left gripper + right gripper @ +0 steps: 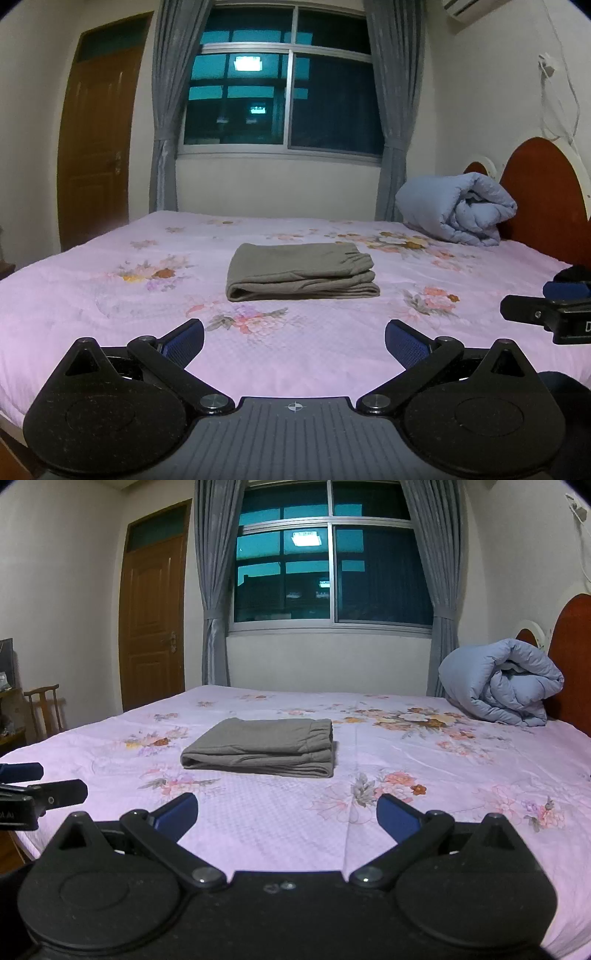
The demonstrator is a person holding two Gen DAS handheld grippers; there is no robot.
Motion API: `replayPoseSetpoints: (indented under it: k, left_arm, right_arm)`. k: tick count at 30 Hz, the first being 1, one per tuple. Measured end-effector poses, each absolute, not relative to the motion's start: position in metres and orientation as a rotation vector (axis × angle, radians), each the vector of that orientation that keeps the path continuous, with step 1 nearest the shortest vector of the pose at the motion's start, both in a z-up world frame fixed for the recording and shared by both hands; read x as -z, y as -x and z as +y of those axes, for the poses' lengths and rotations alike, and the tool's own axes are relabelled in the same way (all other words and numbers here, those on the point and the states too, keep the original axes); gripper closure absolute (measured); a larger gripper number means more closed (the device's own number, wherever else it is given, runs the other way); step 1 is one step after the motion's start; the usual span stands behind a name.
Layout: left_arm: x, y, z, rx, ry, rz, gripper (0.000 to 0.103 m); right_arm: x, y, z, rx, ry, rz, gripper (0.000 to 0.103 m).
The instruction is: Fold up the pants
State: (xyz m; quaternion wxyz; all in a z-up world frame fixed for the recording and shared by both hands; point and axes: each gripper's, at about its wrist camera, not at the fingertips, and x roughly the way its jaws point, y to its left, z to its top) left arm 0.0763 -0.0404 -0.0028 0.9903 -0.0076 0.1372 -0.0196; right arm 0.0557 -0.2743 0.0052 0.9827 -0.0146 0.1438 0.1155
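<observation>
Pants [302,272] are lying folded in a neat stack on the bed [110,332]; both tools, left tool [294,338] and right tool [287,812], are hovering apart and empty, so the task looks finished.

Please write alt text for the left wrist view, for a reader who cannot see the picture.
Grey pants lie folded in a neat stack on a pink floral bed. The open left gripper hangs apart in front of them, holding nothing. A rolled blue quilt lies by the headboard.
</observation>
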Motion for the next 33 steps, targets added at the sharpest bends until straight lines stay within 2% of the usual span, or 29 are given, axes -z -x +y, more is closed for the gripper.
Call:
replayPoseSetpoints:
  k: [33]
  left_arm:
    - [0.0057, -0.0799, -0.0456, 0.054, 0.011, 0.273, 0.0]
  right_arm:
    - [-0.0072, -0.0519, -0.2779, -0.231, 0.027, 0.292, 0.006]
